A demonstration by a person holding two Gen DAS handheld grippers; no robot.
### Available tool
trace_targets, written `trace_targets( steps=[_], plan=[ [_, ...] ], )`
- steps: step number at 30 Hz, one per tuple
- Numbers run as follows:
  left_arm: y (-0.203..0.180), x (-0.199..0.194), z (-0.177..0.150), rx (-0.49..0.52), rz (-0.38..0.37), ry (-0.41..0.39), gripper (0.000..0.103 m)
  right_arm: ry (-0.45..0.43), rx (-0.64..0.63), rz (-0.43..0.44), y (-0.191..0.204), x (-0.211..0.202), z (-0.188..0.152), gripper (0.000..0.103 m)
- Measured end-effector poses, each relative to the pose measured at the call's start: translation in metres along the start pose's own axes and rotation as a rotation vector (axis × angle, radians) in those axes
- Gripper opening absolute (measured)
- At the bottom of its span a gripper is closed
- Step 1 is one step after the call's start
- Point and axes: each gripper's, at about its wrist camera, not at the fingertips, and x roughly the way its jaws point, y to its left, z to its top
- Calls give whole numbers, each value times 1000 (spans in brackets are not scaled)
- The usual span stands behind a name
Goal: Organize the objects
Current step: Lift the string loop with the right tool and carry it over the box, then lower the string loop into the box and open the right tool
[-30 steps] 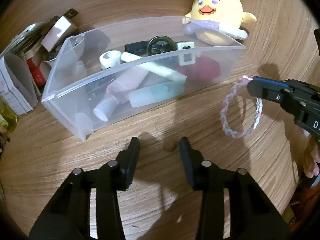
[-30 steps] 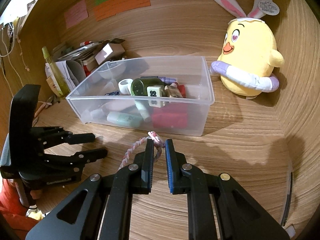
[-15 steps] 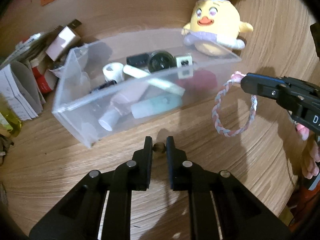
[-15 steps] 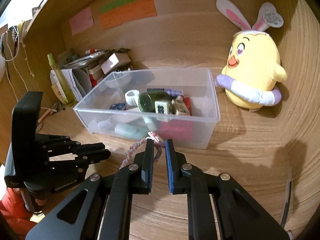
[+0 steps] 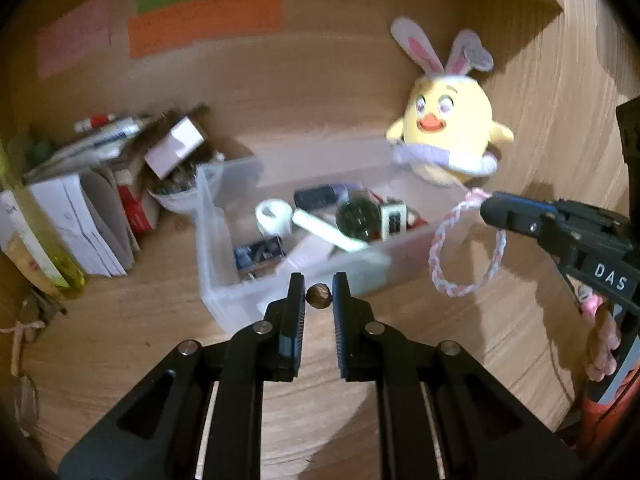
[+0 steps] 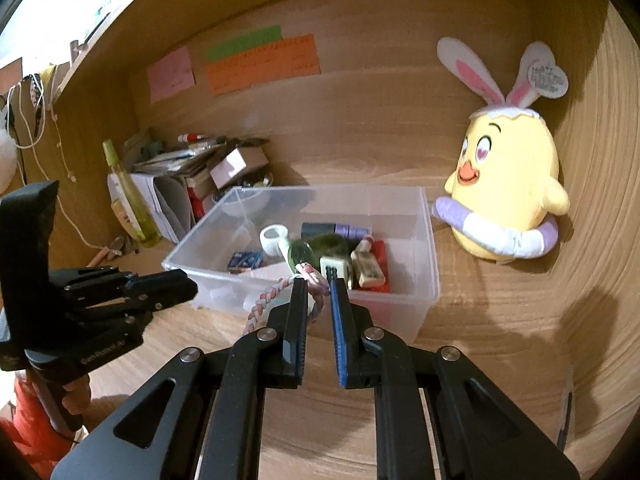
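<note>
Above a wooden tabletop [image 5: 120, 332], the left gripper [image 5: 318, 295] has its jaws clamped on a small brown bead [image 5: 319, 295], held in front of a clear plastic bin [image 6: 424, 280] (already crowded with small items). Further right, the right gripper [image 6: 319, 292] pinches a pink-and-white braided bracelet [image 5: 460, 248], its loop hanging free beside the bin, below a yellow plush chick [image 5: 448, 140].

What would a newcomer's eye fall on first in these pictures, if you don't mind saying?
Probably the yellow plush chick with bunny ears, standing against the wooden back wall to the right of the clear bin of small items. Next, the two grippers in front of the bin: the left gripper pinches a small brown bead, and the right gripper holds a braided loop.
</note>
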Motion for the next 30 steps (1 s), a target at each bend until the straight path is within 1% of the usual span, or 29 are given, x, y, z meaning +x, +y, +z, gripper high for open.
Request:
trace_targets(
  steps=[2,7,17,22,30],
  plan=[
    [1,-5,5,1,15,-23,13,-10,-2,2,1,-1,4,10],
    [4,-14,15,-4,22,-63,13,-44,-9,14,4,-8,14,10],
    [10,-23,38,2,48,-127,13,-110,-30,-4,9,-14,40,10],
    [16,-17,46,-9,48,-126,13,-118,-46,-14,11,-7,49,10],
    [24,13,47,-31,42,-60,13,-81,-56,-23,15,21,56,10]
  ],
)
